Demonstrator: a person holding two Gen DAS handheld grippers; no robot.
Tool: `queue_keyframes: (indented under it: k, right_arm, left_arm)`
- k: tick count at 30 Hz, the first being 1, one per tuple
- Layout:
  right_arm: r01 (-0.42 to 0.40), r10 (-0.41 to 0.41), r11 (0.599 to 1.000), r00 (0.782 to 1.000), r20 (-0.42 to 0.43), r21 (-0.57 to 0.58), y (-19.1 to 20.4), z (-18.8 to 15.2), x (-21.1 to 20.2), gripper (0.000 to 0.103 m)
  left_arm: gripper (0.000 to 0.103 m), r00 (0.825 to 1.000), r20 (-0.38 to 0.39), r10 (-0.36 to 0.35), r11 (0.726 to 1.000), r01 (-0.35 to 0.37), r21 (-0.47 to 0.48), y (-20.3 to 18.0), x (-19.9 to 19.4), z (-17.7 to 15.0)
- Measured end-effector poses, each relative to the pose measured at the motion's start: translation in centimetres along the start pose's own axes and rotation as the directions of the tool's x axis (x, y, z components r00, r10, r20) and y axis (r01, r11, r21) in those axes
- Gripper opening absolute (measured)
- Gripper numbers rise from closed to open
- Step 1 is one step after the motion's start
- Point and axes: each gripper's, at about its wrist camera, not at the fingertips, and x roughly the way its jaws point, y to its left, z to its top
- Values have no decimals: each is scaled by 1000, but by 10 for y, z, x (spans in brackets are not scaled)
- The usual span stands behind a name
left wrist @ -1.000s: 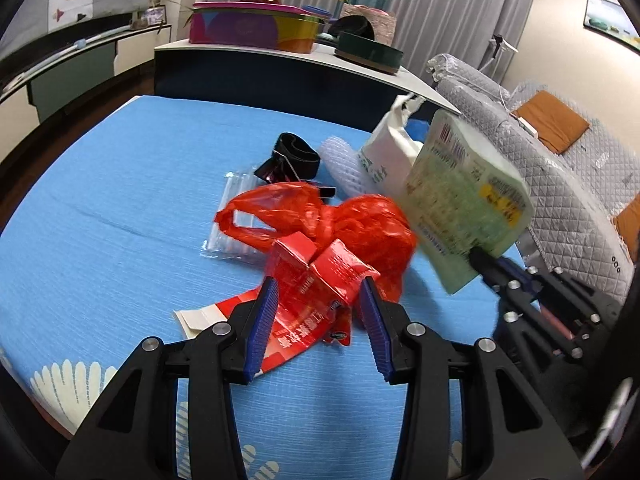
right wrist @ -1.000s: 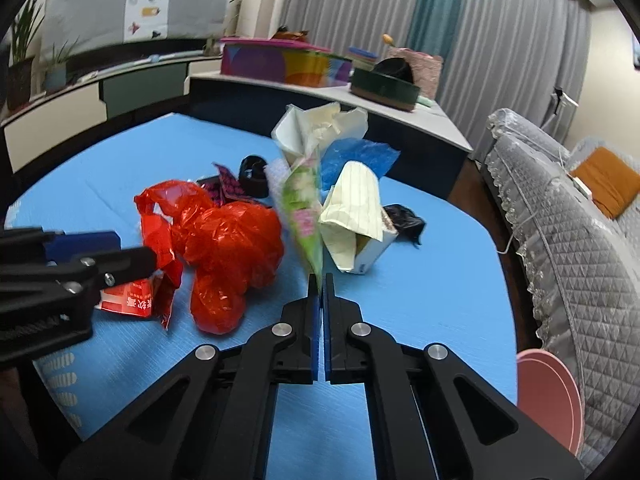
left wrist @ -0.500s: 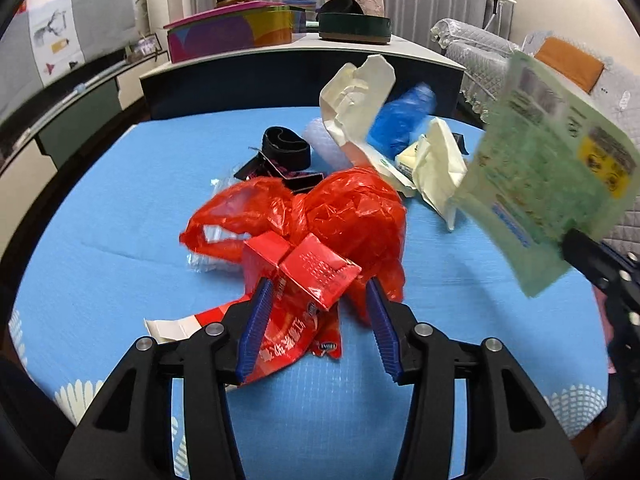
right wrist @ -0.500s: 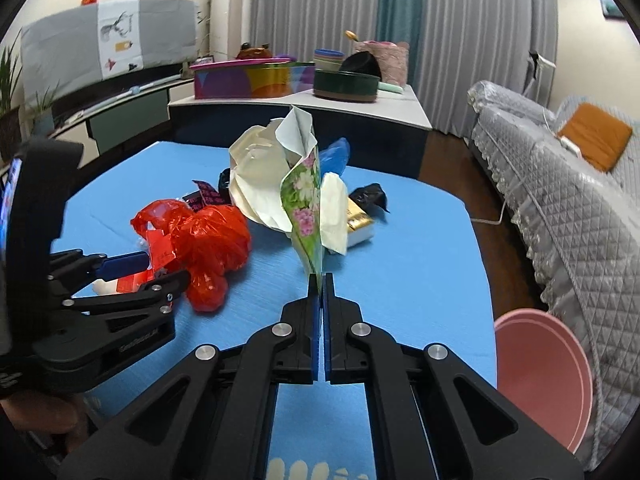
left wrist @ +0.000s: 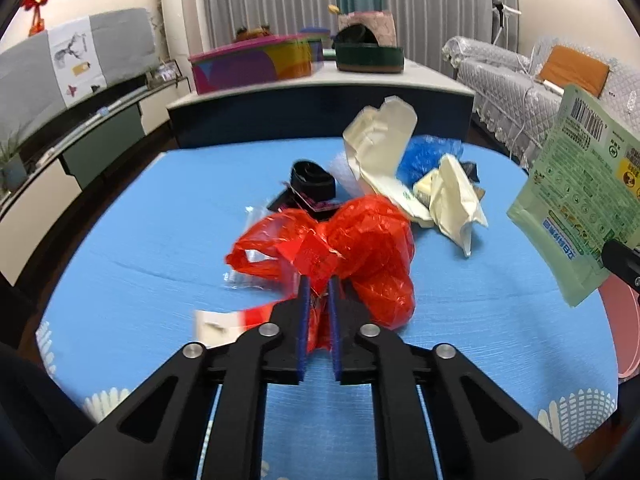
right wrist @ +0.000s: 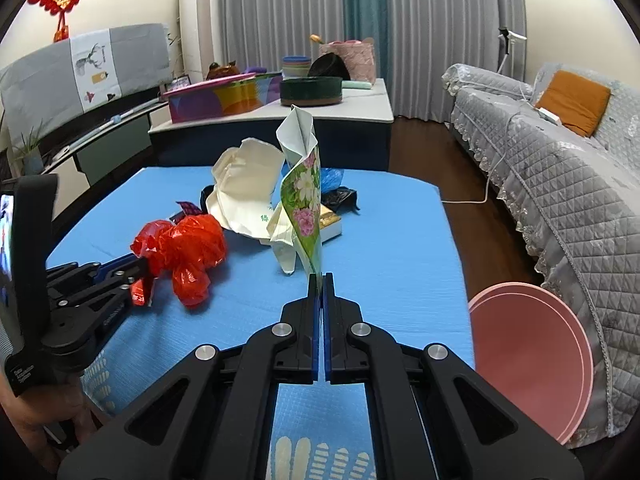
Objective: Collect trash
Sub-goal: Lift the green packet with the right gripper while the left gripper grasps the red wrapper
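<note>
My left gripper (left wrist: 318, 284) is shut on a crumpled red carton (left wrist: 314, 258) that lies against a red plastic bag (left wrist: 372, 248) on the blue table (left wrist: 140, 240). My right gripper (right wrist: 320, 278) is shut on a green flowered pouch (right wrist: 306, 208) and holds it upright above the table; the pouch also shows at the right of the left wrist view (left wrist: 580, 196). The left gripper shows at the left of the right wrist view (right wrist: 136, 270) beside the red bag (right wrist: 188, 248).
More trash lies behind the bag: a white foam box (left wrist: 380, 152), a cream paper bag (left wrist: 456, 196), a blue bag (left wrist: 430, 152), a black band (left wrist: 312, 180). A pink bin (right wrist: 528, 356) stands on the floor right of the table, beside a grey sofa (right wrist: 560, 184).
My left gripper has closed on the red carton. My right gripper has pulled back and right with the pouch, away from the pile.
</note>
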Motion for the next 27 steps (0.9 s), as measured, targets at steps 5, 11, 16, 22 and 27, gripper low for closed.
queue_keyframes:
  k: [5, 11, 16, 22, 27]
  right_arm:
    - [23, -24, 999, 999, 24, 29, -7, -1, -17, 2]
    - [48, -51, 998, 997, 66, 49, -13, 1, -41, 2]
    - [66, -73, 995, 994, 87, 79, -22, 2, -56, 2]
    - [81, -92, 991, 990, 104, 109, -37, 1, -72, 2]
    - [91, -106, 987, 988, 111, 134, -48, 0, -79, 2]
  left_arm:
    - [4, 999, 43, 1, 1000, -1, -3, 6, -19, -1]
    - [3, 995, 97, -3, 1000, 3, -6, 11, -42, 0]
    - [3, 993, 119, -23, 1000, 23, 5, 7, -54, 3]
    - [3, 987, 149, -53, 998, 48, 36, -6, -70, 6]
    - [3, 984, 151, -92, 995, 86, 44, -15, -79, 10]
